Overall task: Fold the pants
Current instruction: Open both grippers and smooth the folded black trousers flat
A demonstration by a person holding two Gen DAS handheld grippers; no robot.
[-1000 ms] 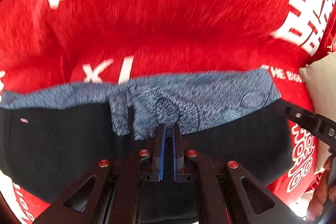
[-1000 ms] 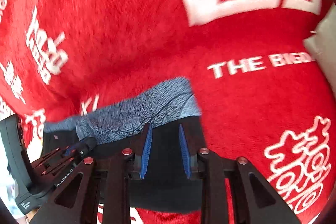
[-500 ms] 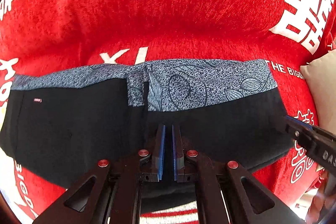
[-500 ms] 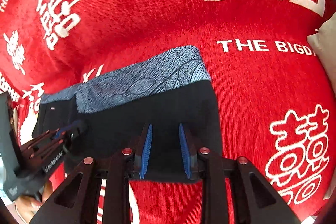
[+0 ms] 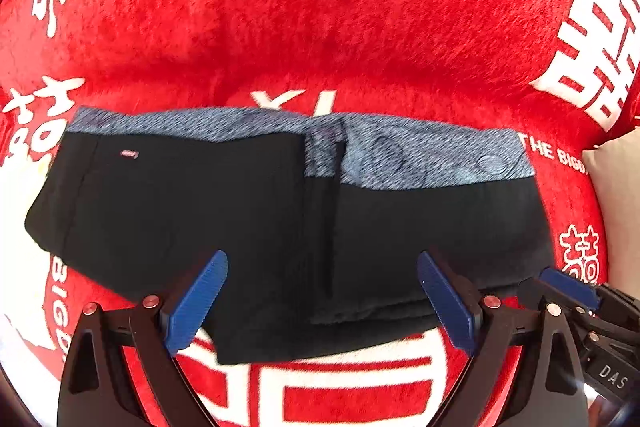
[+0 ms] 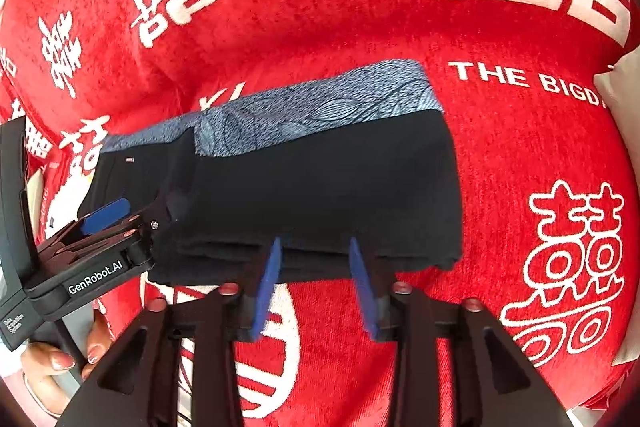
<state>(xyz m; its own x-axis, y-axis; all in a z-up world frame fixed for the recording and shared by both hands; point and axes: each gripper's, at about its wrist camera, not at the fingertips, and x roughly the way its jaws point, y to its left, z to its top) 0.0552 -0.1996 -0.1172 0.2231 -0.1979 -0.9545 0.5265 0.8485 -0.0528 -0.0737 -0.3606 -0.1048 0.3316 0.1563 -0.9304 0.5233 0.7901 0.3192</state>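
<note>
The black pants [image 5: 240, 219] with a blue-grey patterned band [image 5: 420, 155] lie folded into a flat rectangle on the red blanket; they also show in the right wrist view [image 6: 320, 187]. My left gripper [image 5: 322, 291] is open wide and empty, its blue fingers either side of the fold's near edge. My right gripper [image 6: 316, 275] is open and empty at the near edge of the pants. The left gripper also shows in the right wrist view [image 6: 108, 219], over the pants' left end. The right gripper's tip shows in the left wrist view [image 5: 568, 283].
A red blanket [image 6: 320, 7] with white characters and lettering covers the whole surface. A beige cushion [image 5: 616, 207] sits at the right edge. A hand [image 6: 52, 367] holds the left gripper at the lower left.
My left gripper was shut on the pants and has opened wide, letting go. Both grippers have drawn back toward the near edge. The pants now lie flat.
</note>
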